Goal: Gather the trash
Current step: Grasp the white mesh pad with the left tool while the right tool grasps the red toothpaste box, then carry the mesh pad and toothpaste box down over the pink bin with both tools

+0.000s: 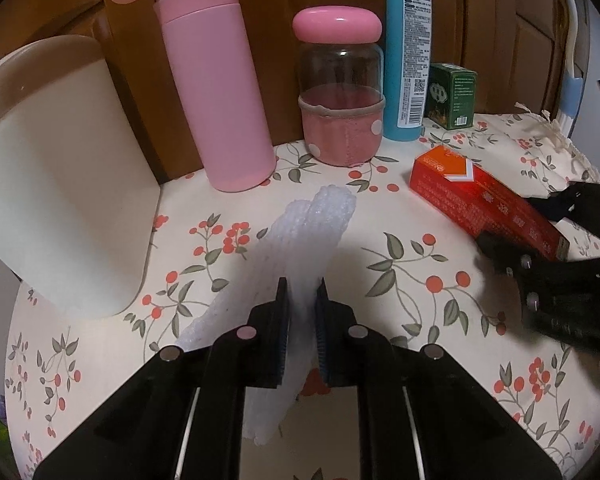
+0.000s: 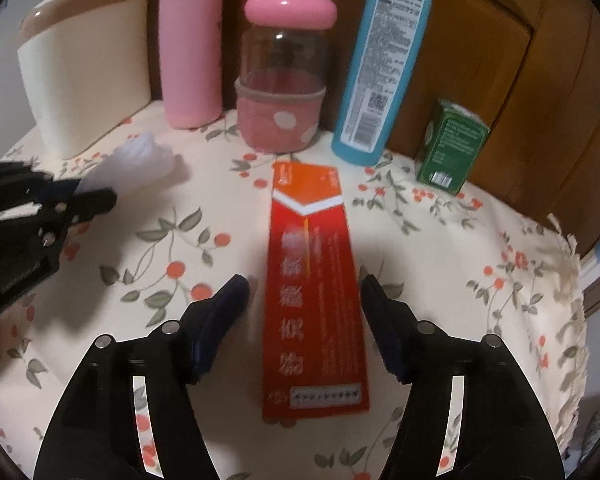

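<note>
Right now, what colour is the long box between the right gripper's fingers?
Red and orange box, clearest in the right wrist view.

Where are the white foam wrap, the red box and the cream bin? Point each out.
white foam wrap [image 1: 320, 216], left wrist view, its far bumpy end.
red box [image 2: 316, 272], right wrist view, middle of its top face.
cream bin [image 1: 60, 168], left wrist view, its front wall.
</note>
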`<action>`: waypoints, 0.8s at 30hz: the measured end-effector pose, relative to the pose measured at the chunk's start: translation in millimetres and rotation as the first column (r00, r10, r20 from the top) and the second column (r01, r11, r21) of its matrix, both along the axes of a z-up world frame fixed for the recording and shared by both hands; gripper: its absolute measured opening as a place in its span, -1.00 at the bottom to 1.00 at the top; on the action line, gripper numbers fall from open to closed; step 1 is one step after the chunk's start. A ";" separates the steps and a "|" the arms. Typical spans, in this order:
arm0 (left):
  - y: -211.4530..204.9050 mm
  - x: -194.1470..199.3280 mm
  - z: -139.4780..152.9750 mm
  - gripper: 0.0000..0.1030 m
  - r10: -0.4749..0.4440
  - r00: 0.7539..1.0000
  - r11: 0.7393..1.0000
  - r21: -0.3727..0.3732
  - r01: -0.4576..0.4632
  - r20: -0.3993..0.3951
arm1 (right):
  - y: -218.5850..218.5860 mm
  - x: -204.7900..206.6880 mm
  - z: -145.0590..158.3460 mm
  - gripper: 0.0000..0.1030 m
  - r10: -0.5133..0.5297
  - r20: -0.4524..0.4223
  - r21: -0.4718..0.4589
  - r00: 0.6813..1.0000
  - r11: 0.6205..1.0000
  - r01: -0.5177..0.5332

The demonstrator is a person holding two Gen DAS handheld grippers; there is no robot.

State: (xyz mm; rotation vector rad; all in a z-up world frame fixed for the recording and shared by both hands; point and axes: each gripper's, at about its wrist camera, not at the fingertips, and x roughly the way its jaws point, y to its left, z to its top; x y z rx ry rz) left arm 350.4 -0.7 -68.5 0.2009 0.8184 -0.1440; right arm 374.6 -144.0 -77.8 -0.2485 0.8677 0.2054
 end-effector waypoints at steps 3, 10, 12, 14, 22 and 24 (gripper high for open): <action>0.1 -2.4 0.7 -0.77 0.001 1.000 1.000 -0.006 -0.001 0.001 | -3.0 2.4 -0.3 -0.08 -0.004 -0.006 0.021 1.000 1.000 0.004; 3.0 -22.9 4.8 -0.78 0.019 1.000 1.000 -0.013 -0.019 0.006 | -1.9 -15.5 7.0 -0.09 -0.027 0.029 0.038 0.999 0.999 0.026; 4.6 -32.5 6.6 -0.78 0.033 0.999 0.999 -0.005 -0.033 0.011 | -0.2 -27.2 11.7 -0.09 -0.029 0.039 0.047 0.999 0.999 0.027; 6.7 -44.0 9.1 -0.78 0.045 0.999 0.999 -0.008 -0.045 0.013 | 2.1 -37.8 14.7 -0.09 -0.026 0.042 0.053 0.999 0.998 0.023; 14.4 -100.0 23.8 -0.78 0.077 0.997 0.997 -0.024 -0.076 0.025 | 9.7 -90.9 31.0 -0.09 -0.017 0.078 0.057 0.997 0.998 0.012; 14.2 -118.2 28.9 -0.78 0.076 0.997 0.997 -0.022 -0.075 0.033 | 10.8 -106.6 36.2 -0.09 -0.010 0.088 0.054 0.996 0.999 0.005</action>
